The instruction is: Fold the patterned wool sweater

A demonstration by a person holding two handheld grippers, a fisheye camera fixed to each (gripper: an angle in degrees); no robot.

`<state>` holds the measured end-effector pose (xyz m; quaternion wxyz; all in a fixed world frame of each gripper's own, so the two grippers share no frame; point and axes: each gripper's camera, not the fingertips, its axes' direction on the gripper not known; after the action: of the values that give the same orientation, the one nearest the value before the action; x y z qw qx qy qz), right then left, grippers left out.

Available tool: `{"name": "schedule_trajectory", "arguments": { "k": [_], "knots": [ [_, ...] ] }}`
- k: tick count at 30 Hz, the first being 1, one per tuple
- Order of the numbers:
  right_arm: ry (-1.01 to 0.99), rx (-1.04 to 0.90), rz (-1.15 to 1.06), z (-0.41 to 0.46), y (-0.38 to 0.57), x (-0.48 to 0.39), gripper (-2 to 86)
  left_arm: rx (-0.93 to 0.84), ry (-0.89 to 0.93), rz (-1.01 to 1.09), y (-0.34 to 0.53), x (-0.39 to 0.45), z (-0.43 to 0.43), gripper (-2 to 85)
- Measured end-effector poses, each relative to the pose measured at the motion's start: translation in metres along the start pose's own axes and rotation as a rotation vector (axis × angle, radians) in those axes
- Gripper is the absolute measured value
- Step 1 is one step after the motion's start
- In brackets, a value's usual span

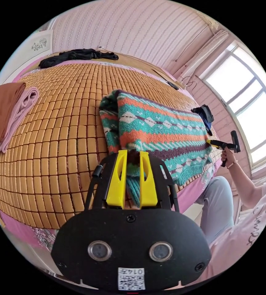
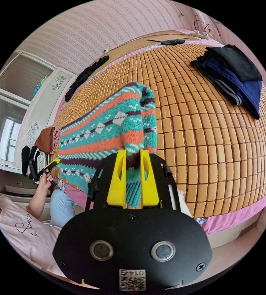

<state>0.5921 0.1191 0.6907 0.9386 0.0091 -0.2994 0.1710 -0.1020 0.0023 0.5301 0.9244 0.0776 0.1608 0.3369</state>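
sweater [image 1: 157,132] lies part-folded on bed mat [image 1: 53,144], near edge; left tool [image 1: 133,178] & right tool [image 2: 132,178] each clamped on its ribbed hem; risk: uneven lift b/w hands skews fold, or thick knit slips out.

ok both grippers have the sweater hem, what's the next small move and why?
Probably carry both hem corners forward together over the body and lay them down. The left gripper and right gripper each pinch the teal ribbed hem of the patterned sweater, which already lies partly doubled on the bamboo mat at the near bed edge.
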Motion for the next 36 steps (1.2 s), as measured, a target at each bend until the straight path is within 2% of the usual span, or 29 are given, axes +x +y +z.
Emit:
{"name": "schedule_trajectory", "arguments": {
  "k": [2,5,7,9,10,13,15,16,17,21,22,25,27,34,36],
  "knots": [
    [0.111,0.03,-0.049,-0.01,-0.003,-0.023,3.4,0.079,-0.047,0.049,0.002,0.02,-0.035,4.4],
    [0.449,0.149,-0.169,-0.023,-0.011,-0.085,0.8,0.152,-0.09,0.242,0.006,0.079,-0.059,1.1],
    [0.41,0.189,-0.308,-0.019,-0.022,-0.128,0.2,0.12,-0.029,0.348,0.007,0.118,-0.047,-0.2],
    [0.151,0.014,-0.522,0.021,-0.054,-0.188,-0.2,0.112,0.047,0.405,0.013,0.154,-0.023,-0.7],
    [0.117,-0.047,-0.563,0.037,-0.063,-0.203,-0.2,0.094,0.076,0.428,0.016,0.176,-0.005,-0.8],
    [0.206,-0.192,-0.727,0.113,-0.089,-0.27,-0.4,0.047,0.086,0.448,0.022,0.218,0.028,-0.9],
    [0.313,-0.433,-0.776,0.186,-0.104,-0.292,-0.5,0.01,-0.006,0.496,0.029,0.235,0.046,-1.0],
    [0.345,-0.497,-0.778,0.206,-0.105,-0.292,-0.5,-0.087,-0.076,0.519,0.033,0.239,0.069,-1.0],
    [0.335,-0.477,-0.797,0.215,-0.11,-0.298,-0.5,-0.001,-0.05,0.497,0.043,0.235,0.069,-1.0],
    [0.366,-0.668,-0.861,0.233,-0.129,-0.321,-0.5,-0.039,-0.074,0.531,0.042,0.25,0.063,-1.0],
    [0.376,-0.673,-0.862,0.231,-0.133,-0.325,-0.6,-0.051,-0.059,0.528,0.04,0.251,0.059,-1.0],
    [0.449,-0.496,-0.86,0.224,-0.151,-0.339,-0.6,-0.063,0.034,0.477,0.039,0.249,0.05,-1.0],
    [0.468,-0.579,-0.817,0.273,-0.152,-0.326,-0.6,-0.029,0.056,0.485,0.049,0.248,0.054,-1.0],
    [0.509,-0.478,-0.819,0.285,-0.137,-0.329,-0.5,-0.032,0.004,0.522,0.055,0.271,0.048,-1.0],
    [0.6,-0.45,-0.83,0.294,-0.126,-0.336,-0.5,-0.03,0.002,0.521,0.055,0.274,0.046,-1.0]
  ]
}}
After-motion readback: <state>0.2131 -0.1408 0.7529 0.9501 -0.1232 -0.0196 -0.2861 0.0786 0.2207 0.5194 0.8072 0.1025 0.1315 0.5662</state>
